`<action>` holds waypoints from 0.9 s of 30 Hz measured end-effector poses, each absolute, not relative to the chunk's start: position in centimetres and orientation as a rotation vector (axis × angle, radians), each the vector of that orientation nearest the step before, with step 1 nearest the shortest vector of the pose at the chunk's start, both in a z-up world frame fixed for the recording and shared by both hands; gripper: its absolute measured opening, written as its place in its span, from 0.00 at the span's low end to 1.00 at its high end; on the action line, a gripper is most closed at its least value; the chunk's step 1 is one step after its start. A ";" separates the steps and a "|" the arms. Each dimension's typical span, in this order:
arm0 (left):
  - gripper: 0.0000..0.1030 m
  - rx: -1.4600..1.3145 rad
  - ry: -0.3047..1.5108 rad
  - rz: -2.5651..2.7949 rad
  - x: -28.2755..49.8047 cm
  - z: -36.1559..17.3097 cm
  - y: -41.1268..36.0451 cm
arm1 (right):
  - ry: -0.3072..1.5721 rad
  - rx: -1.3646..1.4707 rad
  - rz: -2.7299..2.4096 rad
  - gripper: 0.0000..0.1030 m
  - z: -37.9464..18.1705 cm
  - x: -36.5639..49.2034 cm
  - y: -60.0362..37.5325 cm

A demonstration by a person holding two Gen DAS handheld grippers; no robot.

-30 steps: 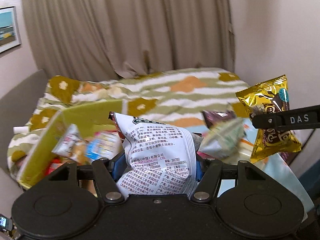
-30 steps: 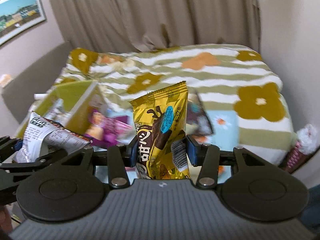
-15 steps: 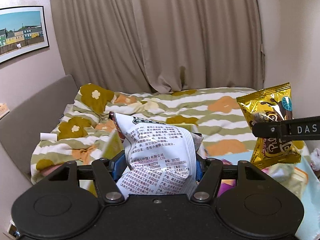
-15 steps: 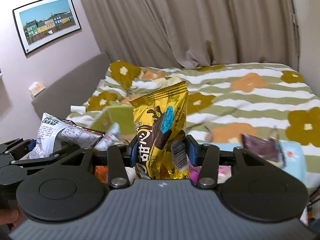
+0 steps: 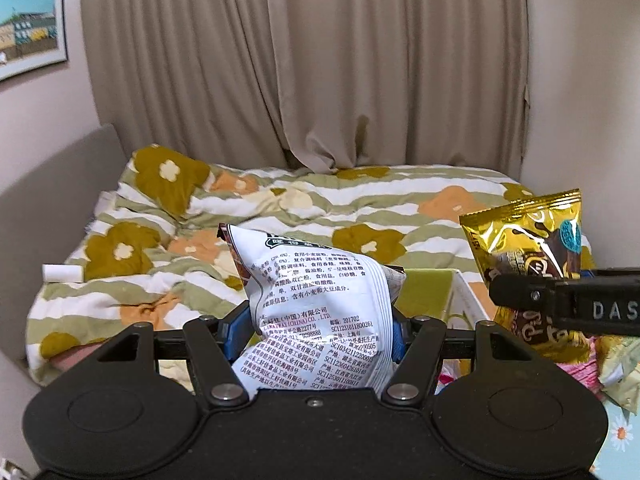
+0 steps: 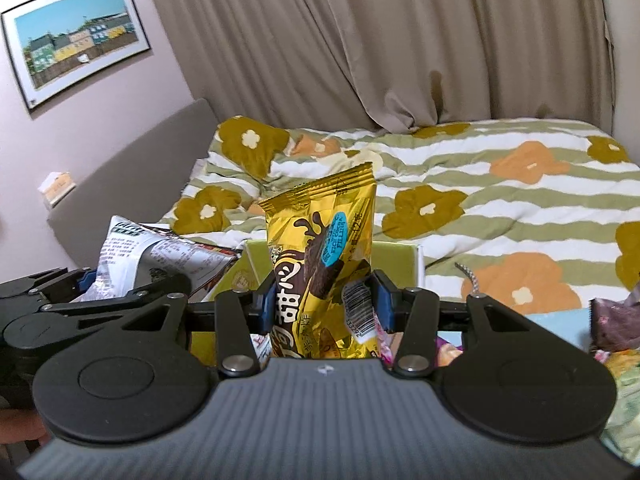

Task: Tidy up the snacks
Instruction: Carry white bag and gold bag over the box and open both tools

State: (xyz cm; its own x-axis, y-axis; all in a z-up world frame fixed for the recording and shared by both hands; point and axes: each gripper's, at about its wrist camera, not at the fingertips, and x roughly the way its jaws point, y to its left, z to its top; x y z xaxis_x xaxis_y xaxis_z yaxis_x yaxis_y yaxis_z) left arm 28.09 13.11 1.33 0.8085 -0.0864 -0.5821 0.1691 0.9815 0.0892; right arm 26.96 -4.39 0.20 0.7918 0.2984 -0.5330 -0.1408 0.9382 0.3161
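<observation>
Framed picture (image 6: 76,42): up on the wall at far left, beside the curtain (image 6: 380,36).
Headboard (image 6: 132,176): grey, along the bed's left edge; small white roll (image 5: 62,273) lying at that edge.
Bedspread (image 5: 320,208): green and white stripes with mustard and orange flowers, rumpled toward the left side, flatter toward the right edge.
Left gripper (image 5: 316,330): clamped on the white snack bag (image 5: 316,312), blue pads pressed into both flanks, jaws at a middling width.
White snack bag: upright between the fingers, crumpled, printed back facing the camera, held up clear of the bedspread; also seen from the right wrist view at (image 6: 160,258), left of the gold pack.
Green box (image 6: 394,260): open-topped, yellow-green inside, white rim, sitting on the bed just behind both held packs near the front edge.
Right gripper (image 6: 324,306): pinched tight on the gold chocolate snack pack (image 6: 324,252), pads squeezing its lower half.
Gold chocolate snack pack: standing upright, crimped top edge up, held in the air in front of the green box; from the left wrist view showing at (image 5: 528,240), right of the white bag.
Loose snacks: purple wrapper (image 6: 616,320) and pale green packet (image 5: 618,372) lying on a light blue cloth (image 6: 560,320) toward the bed's front right corner.
</observation>
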 end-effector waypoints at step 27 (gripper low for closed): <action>1.00 0.036 0.715 -0.051 30.0 -1.3 16.8 | 0.753 0.285 0.193 0.61 -3.2 33.5 -3.0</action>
